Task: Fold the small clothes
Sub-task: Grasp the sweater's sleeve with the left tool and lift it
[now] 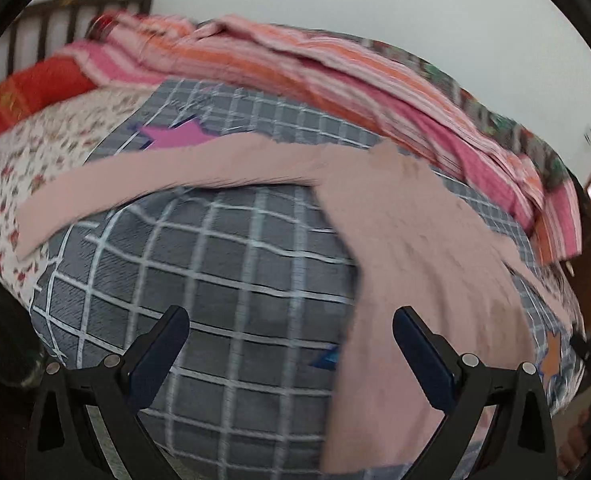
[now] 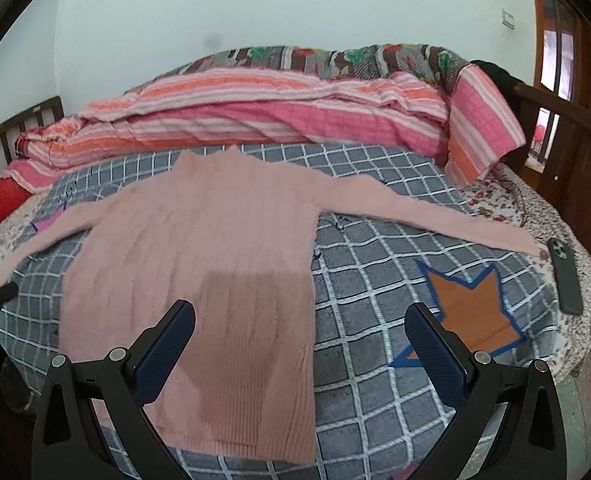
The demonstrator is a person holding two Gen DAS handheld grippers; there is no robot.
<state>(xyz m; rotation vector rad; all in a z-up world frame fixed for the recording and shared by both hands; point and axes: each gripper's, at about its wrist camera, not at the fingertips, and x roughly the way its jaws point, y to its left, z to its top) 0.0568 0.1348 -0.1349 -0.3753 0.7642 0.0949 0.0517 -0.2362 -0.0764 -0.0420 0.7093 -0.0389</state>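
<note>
Two wide-spread jaws frame the left wrist view, where the left gripper [image 1: 289, 340] hangs over the grey checked blanket [image 1: 223, 280] holding nothing. The pink sweater [image 1: 427, 280] lies on that blanket to the right of the fingers, its body running toward the bed's near edge and one sleeve [image 1: 167, 172] stretched leftward until its cuff rests on the floral sheet [image 1: 39, 152] by the left edge. This picture is smeared, so fine detail is lost. My guess is that the open stance beside the body suits a reach for that sleeve or the side seam. In the right wrist view the right gripper [image 2: 299, 344] is likewise spread and empty, poised above the sweater's lower right part near the hem; the garment lies flat and face up, collar toward the striped quilt [image 2: 255, 120] heaped along the far edge, the other sleeve [image 2: 435, 212] reaching almost to a dark phone [image 2: 565, 280] at the right edge. Laid out this way, it looks ready for a first fold, none yet made. No basket, box or other container shows in either view.
</note>
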